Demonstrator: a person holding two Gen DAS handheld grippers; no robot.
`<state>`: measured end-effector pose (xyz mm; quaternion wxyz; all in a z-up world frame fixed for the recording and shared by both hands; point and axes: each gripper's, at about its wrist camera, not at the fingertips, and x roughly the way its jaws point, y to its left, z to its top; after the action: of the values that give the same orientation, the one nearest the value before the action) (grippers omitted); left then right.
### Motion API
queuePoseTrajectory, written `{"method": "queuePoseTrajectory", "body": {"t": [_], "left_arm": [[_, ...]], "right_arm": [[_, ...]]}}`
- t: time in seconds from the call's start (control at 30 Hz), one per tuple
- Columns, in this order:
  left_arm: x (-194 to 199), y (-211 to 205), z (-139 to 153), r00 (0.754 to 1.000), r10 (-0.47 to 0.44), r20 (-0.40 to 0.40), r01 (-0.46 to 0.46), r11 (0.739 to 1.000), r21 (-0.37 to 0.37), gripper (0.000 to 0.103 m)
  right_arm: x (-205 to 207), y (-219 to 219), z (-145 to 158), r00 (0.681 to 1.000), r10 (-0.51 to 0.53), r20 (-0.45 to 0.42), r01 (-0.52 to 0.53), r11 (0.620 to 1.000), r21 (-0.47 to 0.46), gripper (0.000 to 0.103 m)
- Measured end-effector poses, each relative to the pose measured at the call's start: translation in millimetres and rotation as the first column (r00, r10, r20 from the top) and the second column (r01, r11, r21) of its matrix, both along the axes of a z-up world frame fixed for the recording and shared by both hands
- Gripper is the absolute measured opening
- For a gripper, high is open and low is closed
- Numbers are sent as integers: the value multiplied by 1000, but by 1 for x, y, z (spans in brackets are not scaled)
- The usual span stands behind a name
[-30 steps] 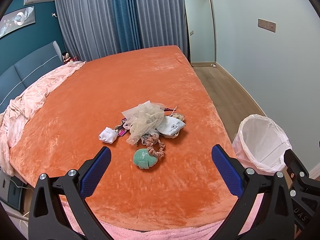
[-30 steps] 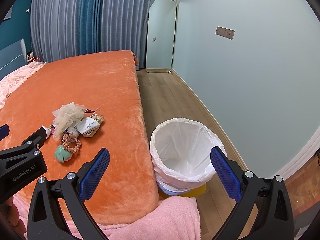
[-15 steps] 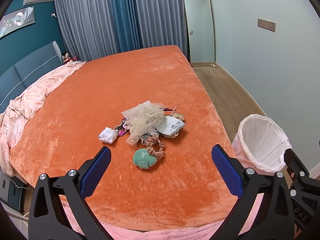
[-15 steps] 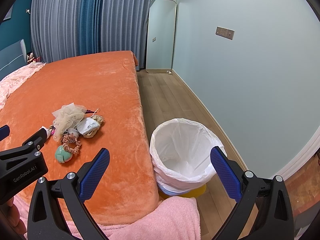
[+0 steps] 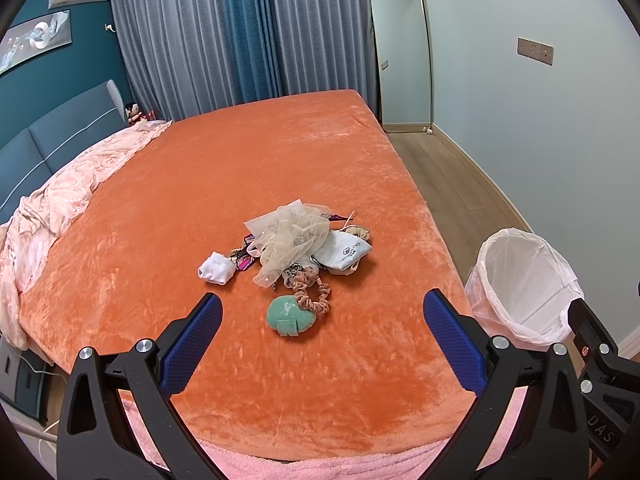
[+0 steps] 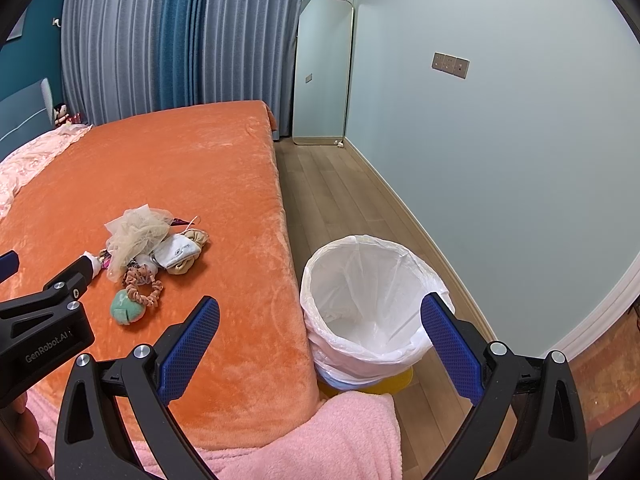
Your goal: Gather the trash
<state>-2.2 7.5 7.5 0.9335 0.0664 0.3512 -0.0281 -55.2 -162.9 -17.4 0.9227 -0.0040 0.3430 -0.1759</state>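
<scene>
A small pile of clutter lies on the orange bed [image 5: 248, 184]: a beige mesh puff [image 5: 294, 238], a white pouch [image 5: 345, 254], a rolled white sock [image 5: 217, 267], a pink scrunchie [image 5: 312, 294] and a green round pad [image 5: 291, 315]. The pile also shows in the right wrist view [image 6: 148, 248]. A white-lined trash bin [image 6: 370, 300] stands on the floor beside the bed, also in the left wrist view [image 5: 522, 284]. My left gripper [image 5: 322, 336] is open and empty, just short of the green pad. My right gripper [image 6: 320, 340] is open and empty above the bin's near rim.
A pink blanket [image 6: 320, 436] hangs over the bed's near edge. A crumpled pink duvet [image 5: 68, 192] lies at the far left. A mirror [image 6: 322, 68] leans on the far wall. Wood floor [image 6: 332, 196] runs between bed and wall.
</scene>
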Motion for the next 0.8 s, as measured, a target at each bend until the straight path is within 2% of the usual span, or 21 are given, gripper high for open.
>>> {"method": "queuePoseTrajectory", "body": {"t": [0.8], "left_arm": [[-1, -2, 0, 1000, -9, 3, 9, 1000, -9, 96]], "right_arm": [[-1, 0, -1, 1000, 0, 2, 0, 1000, 1, 96]]}}
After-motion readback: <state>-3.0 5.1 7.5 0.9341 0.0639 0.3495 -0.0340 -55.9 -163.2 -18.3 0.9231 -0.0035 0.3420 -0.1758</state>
